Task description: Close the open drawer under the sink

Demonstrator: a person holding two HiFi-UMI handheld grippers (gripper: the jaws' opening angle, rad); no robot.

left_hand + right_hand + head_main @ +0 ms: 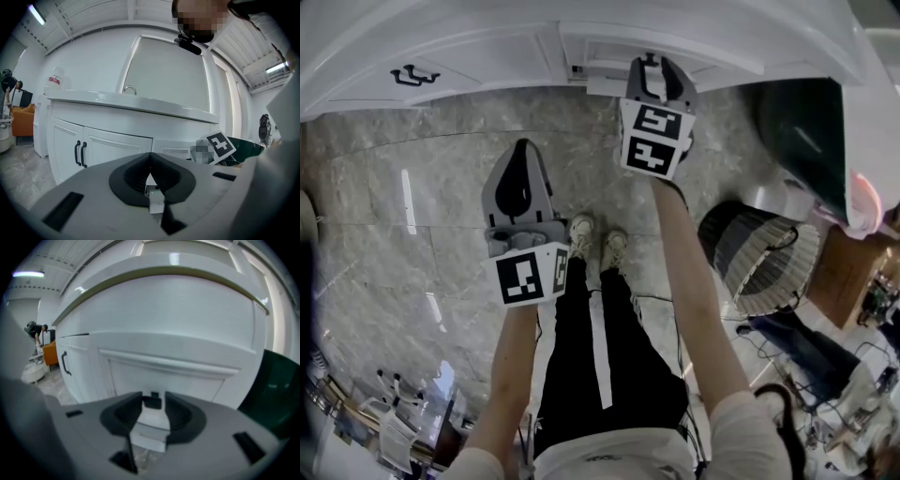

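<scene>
Nearest to me was my left claw [522, 148], low over the marble floor [394, 244], just in front of my shoes [598, 239]. Its jaws were clenched, tip against tip, with nothing between them. It stood well apart from the cabinet [487, 56], so I judged it had no part in the coming move.

Further forward was my right claw [657, 67], by far the nearer one to the work. Its jaws were released and stood apart. A small dark piece [153, 402] showed between them in the right gripper view. I could not tell if it was the pull of the drawer or a part of the claw itself. The pads pressed on nothing that I could see.

Directly ahead of this claw, very near or perhaps touching, was the drawer [178, 376], under the white counter [131, 105] with the sink tap [130, 89]. Its front panel faced straight toward me. The long axis of the front ran level, left to right along the cabinet, and it lay to the right of the doors with the black handles [412, 73]. From the head view I judged that the front stood a little forward of the cabinet face, so it was not yet fully in. The way to close it was therefore straight away from me, into the cabinet, and the right claw pointed along this line.
</scene>
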